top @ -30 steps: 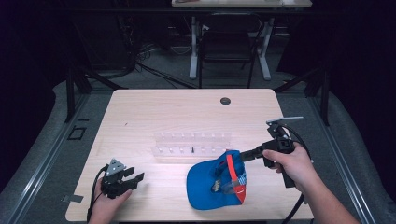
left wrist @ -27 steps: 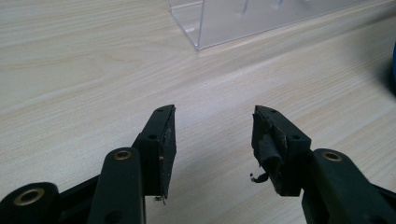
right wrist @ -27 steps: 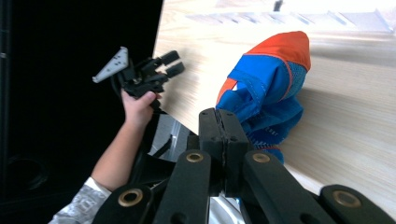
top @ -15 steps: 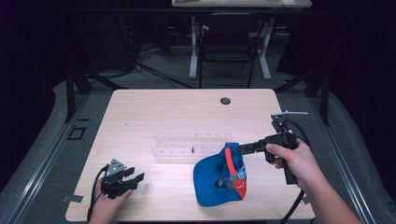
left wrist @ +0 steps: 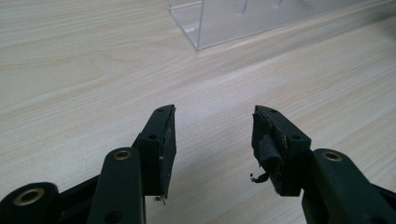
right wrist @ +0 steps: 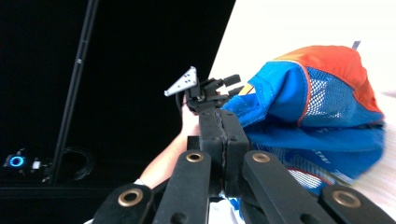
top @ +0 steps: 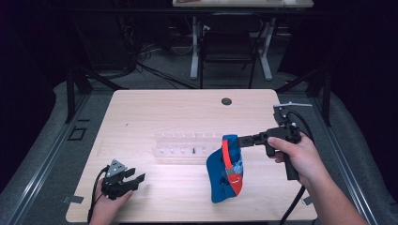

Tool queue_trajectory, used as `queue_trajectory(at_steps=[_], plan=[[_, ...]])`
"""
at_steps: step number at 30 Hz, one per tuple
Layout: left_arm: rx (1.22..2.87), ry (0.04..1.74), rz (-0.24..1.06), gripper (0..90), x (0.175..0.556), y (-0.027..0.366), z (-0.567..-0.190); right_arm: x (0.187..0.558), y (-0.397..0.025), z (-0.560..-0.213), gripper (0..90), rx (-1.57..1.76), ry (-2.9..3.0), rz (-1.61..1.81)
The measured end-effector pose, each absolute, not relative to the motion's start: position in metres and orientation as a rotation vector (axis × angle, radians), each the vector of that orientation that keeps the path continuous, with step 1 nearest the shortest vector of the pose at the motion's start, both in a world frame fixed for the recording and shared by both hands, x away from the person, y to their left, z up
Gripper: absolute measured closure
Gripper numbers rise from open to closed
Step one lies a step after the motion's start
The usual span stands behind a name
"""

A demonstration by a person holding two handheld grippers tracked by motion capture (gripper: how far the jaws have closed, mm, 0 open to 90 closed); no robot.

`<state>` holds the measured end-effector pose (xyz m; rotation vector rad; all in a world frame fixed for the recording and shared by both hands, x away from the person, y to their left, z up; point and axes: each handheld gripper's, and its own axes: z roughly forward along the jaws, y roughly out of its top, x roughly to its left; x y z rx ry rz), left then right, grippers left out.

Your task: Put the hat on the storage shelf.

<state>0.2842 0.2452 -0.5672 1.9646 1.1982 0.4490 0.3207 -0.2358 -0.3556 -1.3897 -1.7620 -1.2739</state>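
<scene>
The right gripper is clamped on the edge of a blue and orange cap, holding it up on its side so its lower edge meets the wooden table, right of centre near the front. A clear plastic rack stands just left of the cap. The left gripper, jaws spread wide and holding nothing, rests at the front left corner.

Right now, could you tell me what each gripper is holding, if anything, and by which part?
The right gripper is shut on the blue and orange cap, pinching its upper edge. The left gripper is open, holding nothing.
</scene>
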Motion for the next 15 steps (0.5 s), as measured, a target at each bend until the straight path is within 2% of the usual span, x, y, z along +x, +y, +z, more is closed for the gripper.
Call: queue_trajectory(at_steps=[15], plan=[[1.971, 1.192, 0.45, 50.1, 0.284, 0.244, -0.567, 0.326, -0.245, -0.346, 90.0, -1.395, -1.716, -1.347]])
